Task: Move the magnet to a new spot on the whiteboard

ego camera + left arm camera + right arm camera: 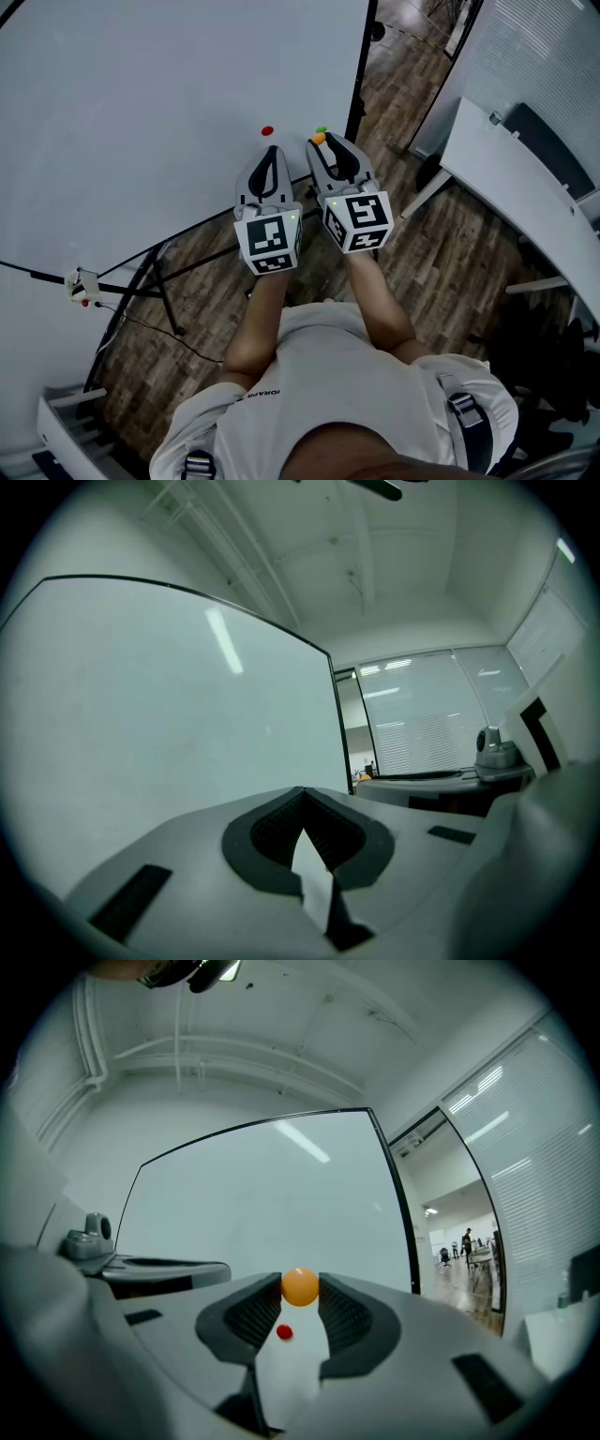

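Whiteboard [141, 94] is smooth and glossy enough to mirror the ceiling lights. Left gripper [272, 153] and right gripper [323, 143] both look like matt grey plastic, with black ribbed pads lining the jaws. The orange magnet [300, 1286] has a smooth, shiny skin. Floor [450, 272] is wood-grain planks, and the shirt [319, 394] is plain white cloth.

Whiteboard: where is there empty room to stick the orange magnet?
Almost all the whiteboard is bare, left of and above the red magnet. It is crowded only by its right edge: the red magnet, the left gripper and the right gripper clamping the orange magnet.
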Available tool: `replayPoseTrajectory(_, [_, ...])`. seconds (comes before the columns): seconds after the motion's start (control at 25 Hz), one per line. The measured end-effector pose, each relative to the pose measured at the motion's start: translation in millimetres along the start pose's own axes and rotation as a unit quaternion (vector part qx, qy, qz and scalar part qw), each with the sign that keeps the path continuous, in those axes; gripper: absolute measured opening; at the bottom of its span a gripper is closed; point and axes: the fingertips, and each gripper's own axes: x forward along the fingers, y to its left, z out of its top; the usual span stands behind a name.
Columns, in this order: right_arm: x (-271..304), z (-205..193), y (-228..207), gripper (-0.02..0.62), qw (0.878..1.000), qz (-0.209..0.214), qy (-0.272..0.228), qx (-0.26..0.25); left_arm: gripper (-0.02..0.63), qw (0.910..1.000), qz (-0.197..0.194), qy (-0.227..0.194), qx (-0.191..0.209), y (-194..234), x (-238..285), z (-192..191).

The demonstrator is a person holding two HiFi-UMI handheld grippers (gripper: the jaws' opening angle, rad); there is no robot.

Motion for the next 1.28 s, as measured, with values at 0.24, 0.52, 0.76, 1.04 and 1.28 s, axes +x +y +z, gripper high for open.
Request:
replayPoseTrajectory(0.24, [2, 5, -2, 0.13, 1.0, -0.003, -0.001, -0.002, 0.002, 1.0, 0.0, 0.002, -0.005, 1, 0, -1])
replayPoseTrajectory(0.52, [7, 16, -6, 0.131, 1.0, -0.004, -0.002, -0.005, 0.002, 1.0, -0.001, 0.004, -0.006, 1, -1, -2])
replayPoseTrajectory(0.76, [16, 27, -8, 0.131, 1.0, 0.0, -0.005, -0.007, 0.002, 1.0, 0.0, 0.004, -0.007, 0, 1, -1])
replayPoseTrajectory(1.04, [26, 37, -17, 0.132, 1.0, -0.005, -0.013, -0.011, 0.002, 0.9999, 0.002, 0.01, -0.009, -1, 3, -8])
replayPoseTrajectory(1.28, [39, 52, -24, 0.132, 1.0, -0.006, -0.018, -0.003, 0.002, 0.9999, 0.002, 0.008, -0.009, 0, 5, -6])
